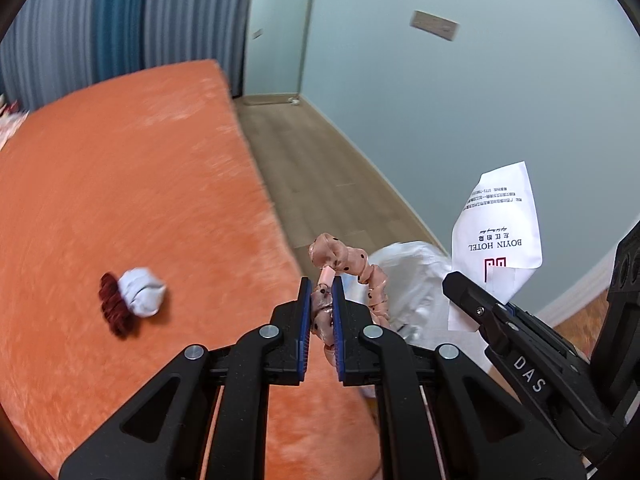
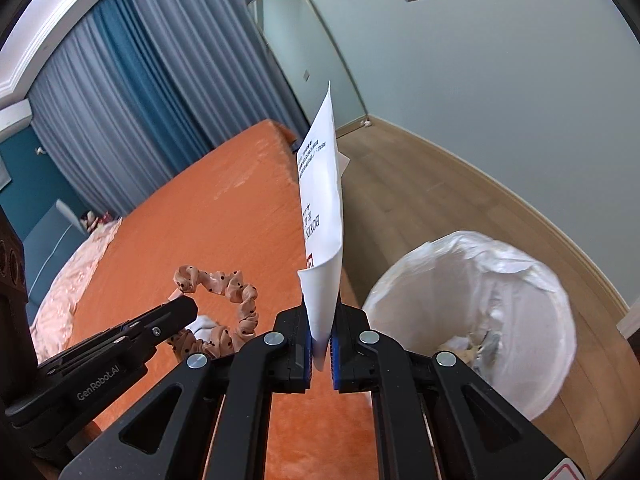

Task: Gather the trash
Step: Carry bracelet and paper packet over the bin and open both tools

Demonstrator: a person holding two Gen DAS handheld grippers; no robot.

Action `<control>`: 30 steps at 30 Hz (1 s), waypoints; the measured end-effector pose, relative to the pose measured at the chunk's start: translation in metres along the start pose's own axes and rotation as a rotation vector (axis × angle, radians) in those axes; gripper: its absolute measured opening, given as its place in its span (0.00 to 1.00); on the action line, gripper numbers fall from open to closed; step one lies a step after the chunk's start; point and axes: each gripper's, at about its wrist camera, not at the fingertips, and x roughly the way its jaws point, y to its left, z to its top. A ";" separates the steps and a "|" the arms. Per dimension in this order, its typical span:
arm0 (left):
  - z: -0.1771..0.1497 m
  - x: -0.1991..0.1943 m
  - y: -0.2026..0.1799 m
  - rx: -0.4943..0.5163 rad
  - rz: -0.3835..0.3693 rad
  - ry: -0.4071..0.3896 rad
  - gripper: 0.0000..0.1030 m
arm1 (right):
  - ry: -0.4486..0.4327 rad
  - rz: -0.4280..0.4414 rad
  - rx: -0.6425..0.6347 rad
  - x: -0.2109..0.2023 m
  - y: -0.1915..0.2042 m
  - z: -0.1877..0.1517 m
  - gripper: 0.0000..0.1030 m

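My left gripper (image 1: 321, 296) is shut on a pink dotted scrunchie (image 1: 352, 264) and holds it above the right edge of the orange bed (image 1: 120, 184); the scrunchie also shows in the right wrist view (image 2: 224, 284). My right gripper (image 2: 321, 332) is shut on a white hotel paper sheet (image 2: 324, 208), which stands upright; the sheet also shows in the left wrist view (image 1: 500, 232). A bin lined with a white bag (image 2: 472, 320) stands on the floor beside the bed, to the right of both grippers, with some trash inside. A white crumpled wad (image 1: 143, 291) lies on the bed against a dark red scrunchie (image 1: 114, 308).
Wooden floor (image 1: 320, 168) runs between the bed and the pale wall (image 1: 460, 100). Blue-grey curtains (image 2: 132, 92) hang behind the bed. A pink quilt (image 2: 80, 256) lies at the bed's far left.
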 end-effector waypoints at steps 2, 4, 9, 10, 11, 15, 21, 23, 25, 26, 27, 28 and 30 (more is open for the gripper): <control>0.002 -0.002 -0.013 0.024 -0.013 -0.007 0.09 | -0.020 -0.013 0.018 -0.010 -0.012 0.003 0.06; 0.005 -0.003 -0.028 0.053 -0.028 -0.014 0.09 | -0.033 -0.023 0.035 -0.018 -0.023 0.005 0.06; 0.008 -0.001 -0.059 0.100 -0.067 -0.010 0.10 | -0.055 -0.047 0.070 -0.032 -0.044 0.005 0.06; 0.007 0.001 -0.065 0.109 -0.073 -0.008 0.10 | -0.058 -0.051 0.076 -0.035 -0.047 0.005 0.06; 0.007 0.002 -0.068 0.116 -0.078 -0.006 0.10 | -0.062 -0.055 0.082 -0.038 -0.051 0.004 0.06; 0.006 0.007 -0.085 0.145 -0.099 0.002 0.10 | -0.072 -0.073 0.106 -0.046 -0.061 0.002 0.07; 0.005 0.013 -0.098 0.171 -0.118 0.011 0.11 | -0.079 -0.088 0.127 -0.051 -0.066 -0.001 0.07; 0.005 0.014 -0.101 0.174 -0.126 0.011 0.12 | -0.080 -0.090 0.129 -0.053 -0.066 -0.001 0.08; 0.005 0.015 -0.103 0.176 -0.136 0.006 0.16 | -0.081 -0.093 0.131 -0.053 -0.066 -0.002 0.13; 0.005 0.014 -0.104 0.173 -0.134 0.000 0.27 | -0.084 -0.099 0.135 -0.053 -0.066 -0.003 0.15; 0.005 0.013 -0.104 0.171 -0.126 -0.009 0.36 | -0.088 -0.103 0.142 -0.054 -0.068 -0.002 0.18; 0.005 0.011 -0.104 0.168 -0.114 -0.018 0.50 | -0.086 -0.101 0.150 -0.054 -0.069 -0.002 0.19; 0.004 0.010 -0.104 0.166 -0.098 -0.033 0.53 | -0.090 -0.105 0.165 -0.055 -0.071 -0.002 0.36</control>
